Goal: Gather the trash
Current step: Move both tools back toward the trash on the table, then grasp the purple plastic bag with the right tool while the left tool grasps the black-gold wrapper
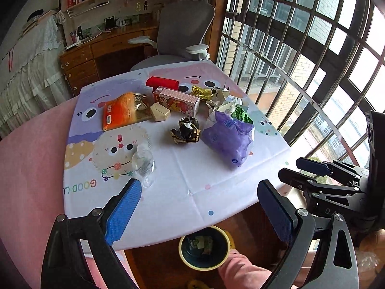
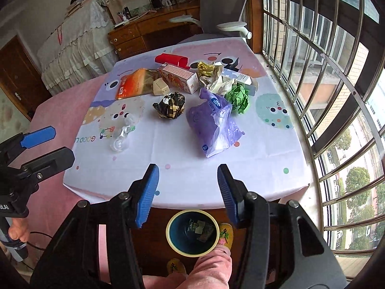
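Left tongs and right tongs hang apart and empty at the bench's six-o'clock edge; trash, including a purple bag, lies toward twelve o'clock.

Tablecloth is white with pastel cartoon faces, purple bag, crumpled green paper, orange packet, red tube far back.

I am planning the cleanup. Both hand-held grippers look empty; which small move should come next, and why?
Probably move the right hand-held gripper, open and empty, forward to the purple plastic bag. It is the closest trash ahead of that gripper, and the bin waits below the table edge.
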### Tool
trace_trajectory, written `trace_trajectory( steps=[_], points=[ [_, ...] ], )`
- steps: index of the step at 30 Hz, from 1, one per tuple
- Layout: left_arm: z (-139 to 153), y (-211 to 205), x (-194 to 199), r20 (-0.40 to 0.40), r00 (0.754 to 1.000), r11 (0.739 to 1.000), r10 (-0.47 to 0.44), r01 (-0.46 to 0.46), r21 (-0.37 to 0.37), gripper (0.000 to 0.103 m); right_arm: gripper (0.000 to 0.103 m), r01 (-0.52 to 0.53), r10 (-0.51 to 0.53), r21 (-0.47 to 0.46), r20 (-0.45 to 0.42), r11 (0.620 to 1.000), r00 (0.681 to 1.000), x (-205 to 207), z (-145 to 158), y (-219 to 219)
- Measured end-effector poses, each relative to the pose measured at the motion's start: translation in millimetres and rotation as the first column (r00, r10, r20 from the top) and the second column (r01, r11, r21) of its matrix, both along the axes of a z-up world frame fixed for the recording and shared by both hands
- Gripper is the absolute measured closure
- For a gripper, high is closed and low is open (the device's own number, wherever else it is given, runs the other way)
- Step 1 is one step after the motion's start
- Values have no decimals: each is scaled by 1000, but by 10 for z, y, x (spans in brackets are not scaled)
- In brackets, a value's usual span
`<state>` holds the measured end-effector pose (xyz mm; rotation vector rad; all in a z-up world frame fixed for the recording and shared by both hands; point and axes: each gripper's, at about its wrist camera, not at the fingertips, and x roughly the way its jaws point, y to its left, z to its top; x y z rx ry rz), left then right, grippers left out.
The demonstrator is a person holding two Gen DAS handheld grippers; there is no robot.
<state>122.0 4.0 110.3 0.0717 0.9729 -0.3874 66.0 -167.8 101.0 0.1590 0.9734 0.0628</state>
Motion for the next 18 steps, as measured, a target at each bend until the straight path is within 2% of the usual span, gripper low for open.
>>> trace_trajectory(
  steps=[2, 6, 12, 18],
  points=[
    [-58, -100, 252, -26, 1000, 1000, 15, -15, 2, 4, 53, -11, 10, -5, -21, 1000, 1000, 252, -82, -110],
    [-318, -334, 841, -96, 994, 998, 55, -53, 23, 4, 52, -41, 41, 0, -68, 999, 997, 806, -435, -343],
    [-949, -757, 1800, -216, 968, 990, 124, -107, 86, 4, 51, -114, 113, 6, -154, 993, 981, 1542, -1084, -530],
    [-1628, -941, 2433, -300, 935, 972, 189, -135, 191, 6, 51, -201, 194, -9, -220, 980, 956, 1942, -1511, -555]
  ],
)
